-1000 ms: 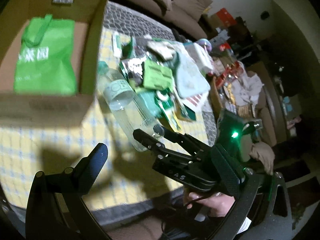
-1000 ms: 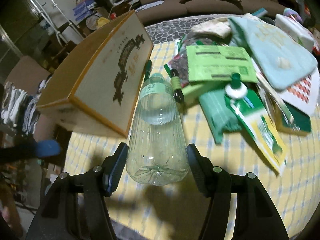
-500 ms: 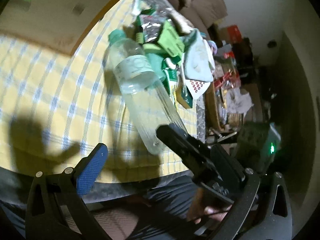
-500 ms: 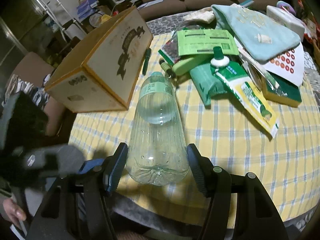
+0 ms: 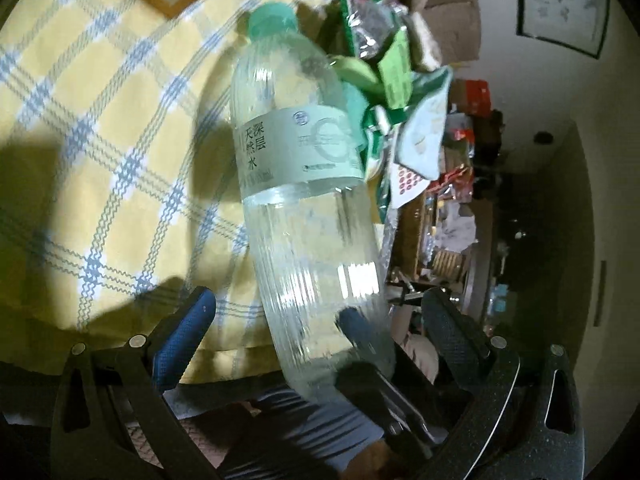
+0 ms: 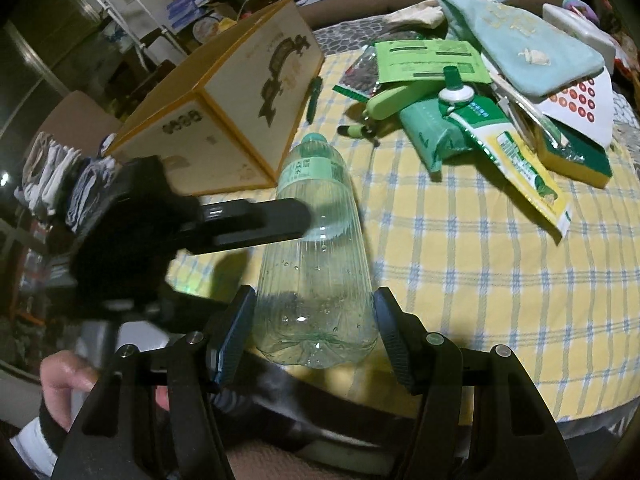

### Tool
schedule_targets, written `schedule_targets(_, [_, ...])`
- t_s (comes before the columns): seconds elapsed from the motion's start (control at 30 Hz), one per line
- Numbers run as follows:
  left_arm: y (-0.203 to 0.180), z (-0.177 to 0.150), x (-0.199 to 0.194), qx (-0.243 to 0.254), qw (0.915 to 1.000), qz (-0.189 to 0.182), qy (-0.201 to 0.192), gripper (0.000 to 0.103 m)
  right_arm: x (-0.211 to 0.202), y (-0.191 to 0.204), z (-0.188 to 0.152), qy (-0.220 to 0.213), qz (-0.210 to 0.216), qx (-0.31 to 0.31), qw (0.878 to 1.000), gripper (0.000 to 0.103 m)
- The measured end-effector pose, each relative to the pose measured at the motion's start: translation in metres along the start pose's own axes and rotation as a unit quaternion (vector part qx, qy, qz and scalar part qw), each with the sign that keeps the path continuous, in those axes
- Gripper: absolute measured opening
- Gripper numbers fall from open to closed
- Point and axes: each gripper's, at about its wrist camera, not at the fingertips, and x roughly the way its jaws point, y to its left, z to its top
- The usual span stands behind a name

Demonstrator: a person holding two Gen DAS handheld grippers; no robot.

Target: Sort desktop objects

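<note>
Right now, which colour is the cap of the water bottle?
Light green; the cap of the water bottle shows best in the left wrist view.

You dropped the left gripper (image 5: 316, 320) down and rolled it; its fingers now flank the bottle (image 5: 304, 216). You drew the bottle nearer, off the pile.

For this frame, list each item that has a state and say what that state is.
Water bottle: capped, clear, held off the table by its base.
Right claw: shut on the water bottle.
Left claw: open, its fingers either side of the bottle's lower body, not pressing.
Cardboard box: upright on the tablecloth; inside hidden.
Green pouch: lying flat, cap on.
</note>
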Motion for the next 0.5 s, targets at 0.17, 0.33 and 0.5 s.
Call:
schedule_targets(0.17, [0.013,0.004,0.010,-0.025,0.9997,0.001,0.001,0.103,-0.003,0.010,-0.008,0.007,0.005,-0.008,1.000,0.063])
schedule_targets(0.33, [0.012,0.009,0.012,-0.024,0.9995,0.021,-0.003,0.089,-0.006,0.022,-0.011,0.010,-0.008,-0.031,0.999,0.063])
schedule_targets(0.5, [-0.007,0.009,0.011,0.002,0.9994,0.035,-0.007,0.066,-0.014,0.035,-0.017,0.002,-0.024,-0.060,0.998,0.063])
